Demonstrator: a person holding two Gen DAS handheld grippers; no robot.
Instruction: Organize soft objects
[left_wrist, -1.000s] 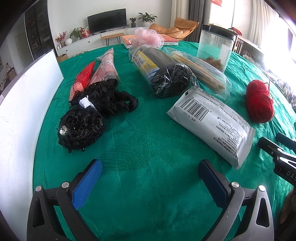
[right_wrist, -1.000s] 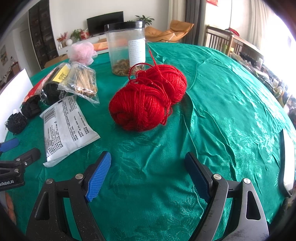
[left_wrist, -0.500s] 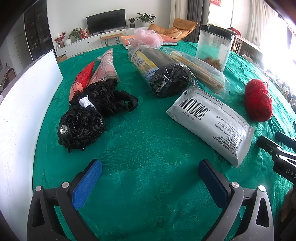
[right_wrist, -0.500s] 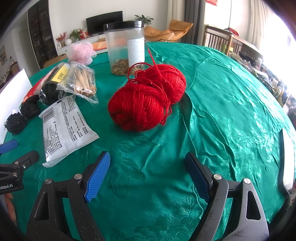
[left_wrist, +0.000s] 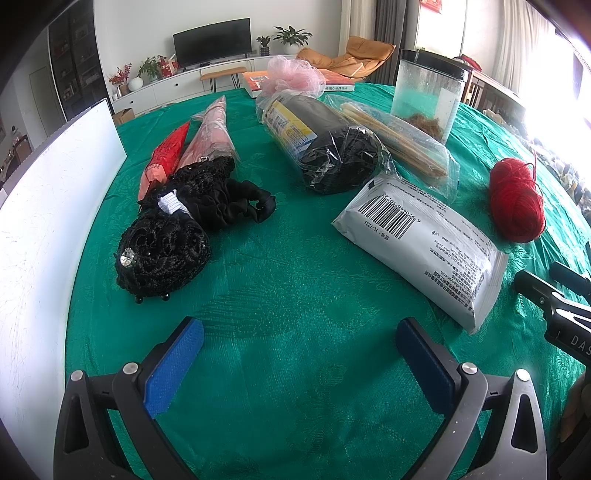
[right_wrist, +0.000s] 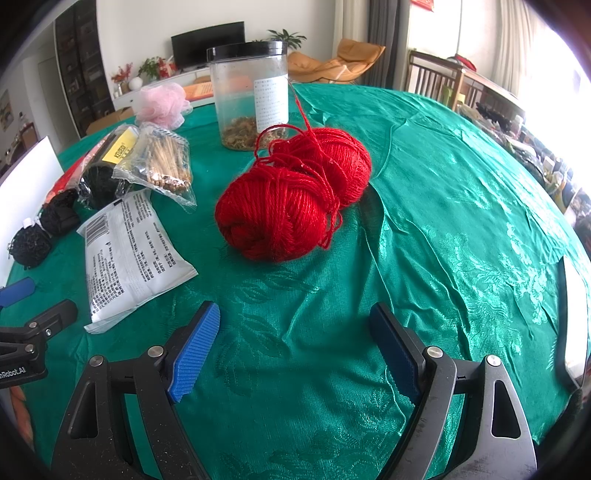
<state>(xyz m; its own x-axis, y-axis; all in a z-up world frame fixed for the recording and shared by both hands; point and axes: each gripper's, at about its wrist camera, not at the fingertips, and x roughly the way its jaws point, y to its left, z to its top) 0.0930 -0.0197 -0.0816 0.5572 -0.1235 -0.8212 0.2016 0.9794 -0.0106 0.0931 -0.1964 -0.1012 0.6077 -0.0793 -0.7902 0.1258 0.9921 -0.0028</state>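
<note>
Two skeins of red yarn (right_wrist: 291, 206) lying on the green cloth of the worktop (right_wrist: 461, 229), touching one another, straight ahead of the right gripper (right_wrist: 295, 345) and near it. Fingers (right_wrist: 194, 347) spread wide there, nothing between them, poised over bare cloth. Same for the left gripper (left_wrist: 301, 360): fingers wide apart and empty, aimed at open cloth between the black lace bundle (left_wrist: 162, 251) and the white sealed packet (left_wrist: 421, 243).

Likely light and springy, that yarn; bound to squash under pressure rather than resist, so a deep bite across the fat middle of the near skein probably best. Loose strands (right_wrist: 314, 140) trailing over the top and up toward the clear jar (right_wrist: 251, 96) just behind: prone to snag, drag the second skein along, or tug at the jar. Best avoided as a hold; too thin and slack.

Packet probably pillowy yet slick-skinned, apt to slide; safer pinched across its width than at a corner. Lace bundle limp and floppy, with a small jewelled ornament (left_wrist: 127, 257) on its near end, better gripped at the bulky part away from that trim. Pink mesh puff (left_wrist: 291, 75) far back, very light by the look of it.
</note>
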